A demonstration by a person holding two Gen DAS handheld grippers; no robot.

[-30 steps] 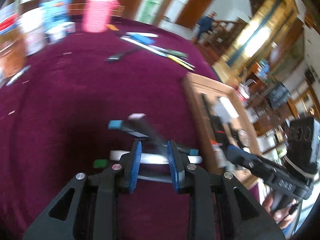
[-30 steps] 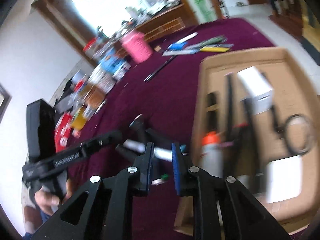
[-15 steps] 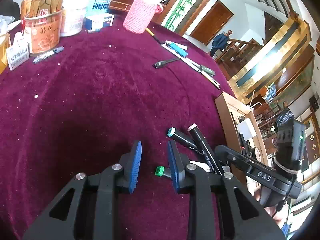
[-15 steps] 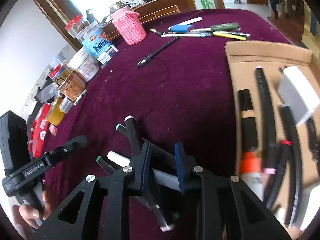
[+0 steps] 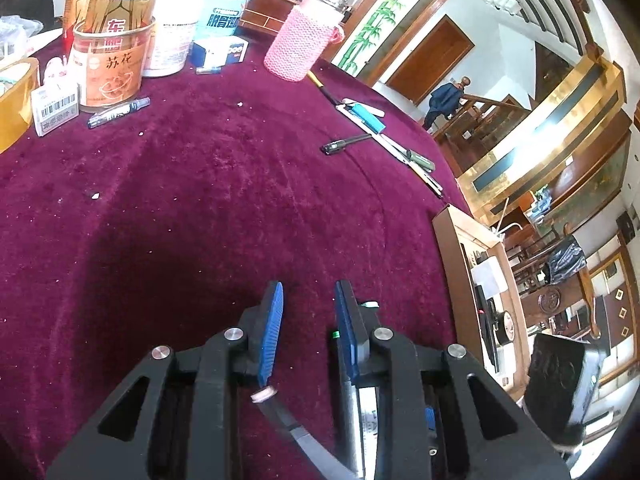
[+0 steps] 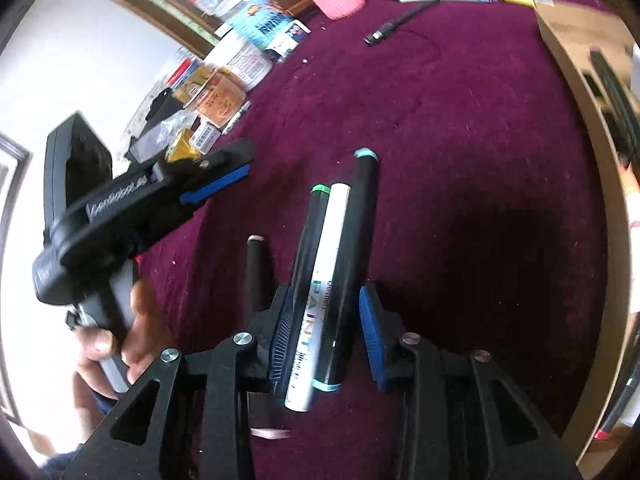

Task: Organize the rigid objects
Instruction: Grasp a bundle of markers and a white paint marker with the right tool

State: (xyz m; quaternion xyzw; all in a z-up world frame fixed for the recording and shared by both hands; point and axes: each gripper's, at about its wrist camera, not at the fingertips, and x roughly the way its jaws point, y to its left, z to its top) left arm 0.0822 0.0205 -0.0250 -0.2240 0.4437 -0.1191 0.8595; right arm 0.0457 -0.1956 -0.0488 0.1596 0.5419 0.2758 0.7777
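Note:
Three markers lie side by side on the maroon cloth between my right gripper's point(image 6: 325, 320) jaws: a green-capped black marker point(image 6: 310, 248), a white paint marker point(image 6: 326, 272) and a teal-capped black marker point(image 6: 358, 240). The jaws are opening, and the right pad stands a little off the teal-capped one. A black pen with a pink tip point(image 6: 255, 268) lies just outside the left finger. My left gripper point(image 5: 308, 320) hovers low over bare cloth, jaws narrowly apart with nothing between them. The pink-tipped pen point(image 5: 264, 394) shows under it. In the right wrist view, a hand holds the left gripper point(image 6: 240, 162) to the left of the markers.
An open cardboard box point(image 5: 452, 264) with pens and a white block stands at the table's right edge point(image 6: 580, 92). A pink knitted cup point(image 5: 300, 48), tins and jars point(image 5: 112, 68) line the far side. Loose pens point(image 5: 372, 120) and a black pen point(image 5: 344, 144) lie beyond. A person point(image 5: 444, 100) stands far off.
The markers were crossed; now they lie parallel between the right jaws, which have widened. The right gripper has sunk closer to the cloth. My left gripper has drawn away to the left of the markers.

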